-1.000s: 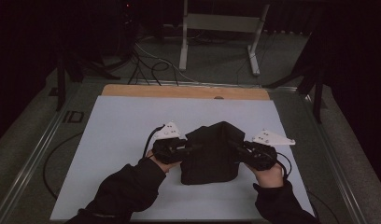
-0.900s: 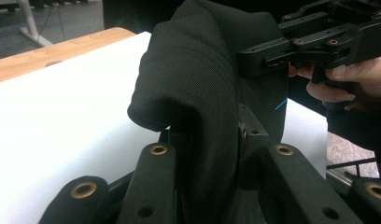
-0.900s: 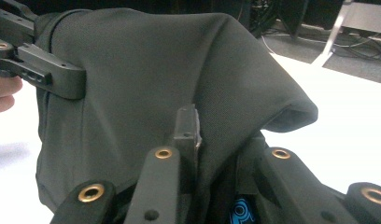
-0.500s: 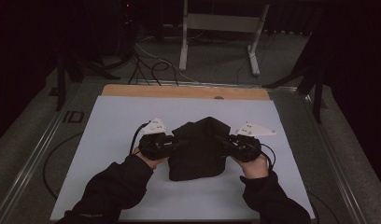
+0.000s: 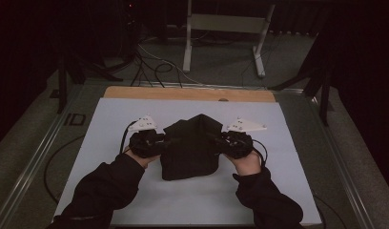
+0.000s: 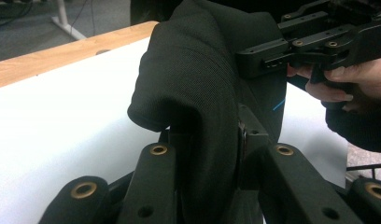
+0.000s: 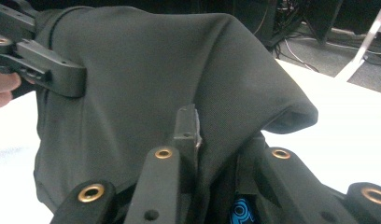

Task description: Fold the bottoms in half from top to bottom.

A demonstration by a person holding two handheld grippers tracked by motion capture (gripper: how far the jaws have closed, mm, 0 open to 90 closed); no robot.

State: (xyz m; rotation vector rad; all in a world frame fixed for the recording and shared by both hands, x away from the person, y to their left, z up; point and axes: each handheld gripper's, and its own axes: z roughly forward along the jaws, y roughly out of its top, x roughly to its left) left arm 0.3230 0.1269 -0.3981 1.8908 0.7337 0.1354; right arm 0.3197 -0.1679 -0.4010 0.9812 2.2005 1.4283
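Hand-held grippers (image 5: 160,141) (image 5: 220,140) pinching black cloth (image 5: 190,148) between

Premises present as a laboratory or recording studio set up for data capture, not a home or shop. Surroundings are dark, with black drapes along the upper frame. The table (image 5: 297,124) carries a white sheet (image 5: 111,119) over a wooden top and sits in a metal rail frame (image 5: 28,174). Loose cables (image 5: 154,67) lie on the grey floor (image 5: 221,62) at upper centre, beside a white metal stand (image 5: 226,24). A small red indicator light (image 5: 130,5) glows at top left.
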